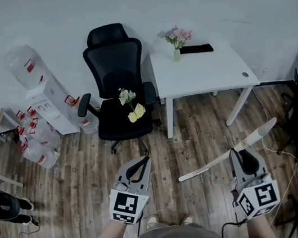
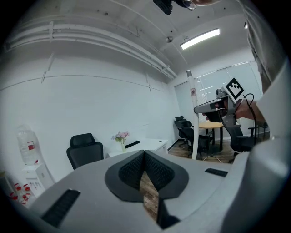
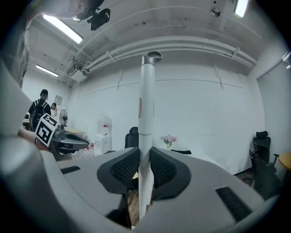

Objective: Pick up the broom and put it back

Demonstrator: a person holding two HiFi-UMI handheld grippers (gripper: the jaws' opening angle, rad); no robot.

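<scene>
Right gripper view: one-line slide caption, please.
Right claw clamped on the white broom handle, office chair and flowers against the wall behind.

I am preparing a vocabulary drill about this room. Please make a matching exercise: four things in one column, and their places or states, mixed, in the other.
Things:
1. broom
2. vase of flowers
3. office chair
4. left gripper

Places or states:
a. on the white table
b. shut, nothing in it
c. held by the right gripper
d. just left of the white table in the head view

Pairs: 1-c, 2-a, 3-d, 4-b
</scene>
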